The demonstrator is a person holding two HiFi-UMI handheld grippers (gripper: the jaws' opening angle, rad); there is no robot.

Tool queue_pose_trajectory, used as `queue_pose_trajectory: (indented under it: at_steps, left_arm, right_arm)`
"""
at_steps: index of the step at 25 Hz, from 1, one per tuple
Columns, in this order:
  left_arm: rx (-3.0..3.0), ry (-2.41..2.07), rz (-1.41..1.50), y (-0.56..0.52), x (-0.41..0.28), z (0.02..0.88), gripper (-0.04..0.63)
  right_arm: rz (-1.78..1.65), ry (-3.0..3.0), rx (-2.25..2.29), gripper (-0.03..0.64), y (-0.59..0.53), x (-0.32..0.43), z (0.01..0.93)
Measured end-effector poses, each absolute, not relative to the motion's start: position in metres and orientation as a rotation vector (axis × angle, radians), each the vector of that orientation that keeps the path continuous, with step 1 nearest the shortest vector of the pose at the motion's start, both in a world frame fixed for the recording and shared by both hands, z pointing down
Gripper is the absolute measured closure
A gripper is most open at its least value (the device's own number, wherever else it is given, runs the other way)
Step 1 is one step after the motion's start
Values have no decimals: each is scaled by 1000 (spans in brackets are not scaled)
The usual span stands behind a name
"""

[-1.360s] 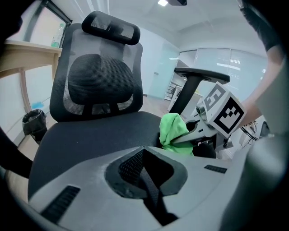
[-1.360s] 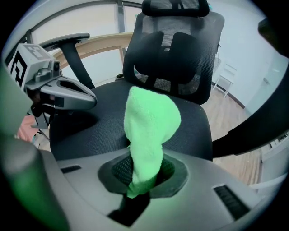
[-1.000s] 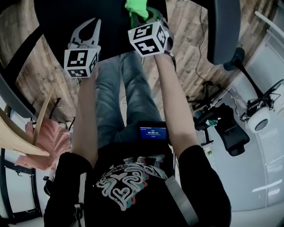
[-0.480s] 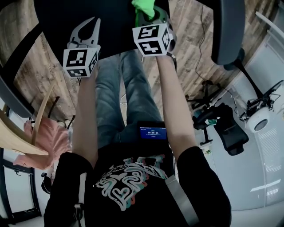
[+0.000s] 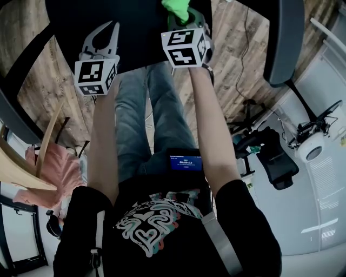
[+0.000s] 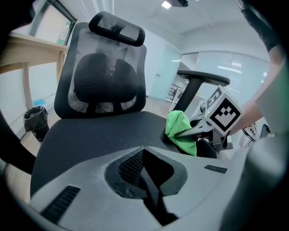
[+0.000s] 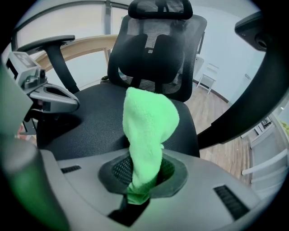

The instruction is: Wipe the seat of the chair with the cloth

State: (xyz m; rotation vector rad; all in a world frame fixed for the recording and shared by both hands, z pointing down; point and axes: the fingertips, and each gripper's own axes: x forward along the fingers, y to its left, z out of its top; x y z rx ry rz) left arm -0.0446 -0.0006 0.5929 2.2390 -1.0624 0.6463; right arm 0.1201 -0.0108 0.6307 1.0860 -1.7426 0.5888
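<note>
The black mesh chair seat [image 5: 135, 24] fills the top of the head view. My right gripper [image 5: 179, 17] is shut on a bright green cloth [image 5: 175, 7], which hangs over the seat's right part. In the right gripper view the cloth [image 7: 146, 131] stands up from the jaws of the right gripper [image 7: 144, 158], above the seat [image 7: 86, 124]. My left gripper [image 5: 108, 28] hovers over the seat's front left and is shut on nothing. Its tips meet in the left gripper view [image 6: 143, 148], low over the seat [image 6: 95, 131], and the cloth [image 6: 181, 131] shows to the right.
The chair's armrests [image 5: 282, 38] [image 5: 19, 103] flank the seat, and its backrest [image 6: 106, 76] rises behind. A wooden table [image 5: 21, 167] stands at the left above a pink thing [image 5: 57, 173]. Another black chair [image 5: 278, 162] and a white device [image 5: 312, 147] are at the right.
My right gripper has carried the cloth a little farther over the seat. The left gripper has hardly moved.
</note>
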Motion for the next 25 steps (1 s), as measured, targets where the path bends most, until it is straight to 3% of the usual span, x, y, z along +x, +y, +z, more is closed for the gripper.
queue_pose_trajectory:
  at_steps: [25]
  left_arm:
    - [2135, -1187, 697, 3, -136, 605, 595]
  right_arm:
    - [627, -1878, 841, 558, -8, -31, 653]
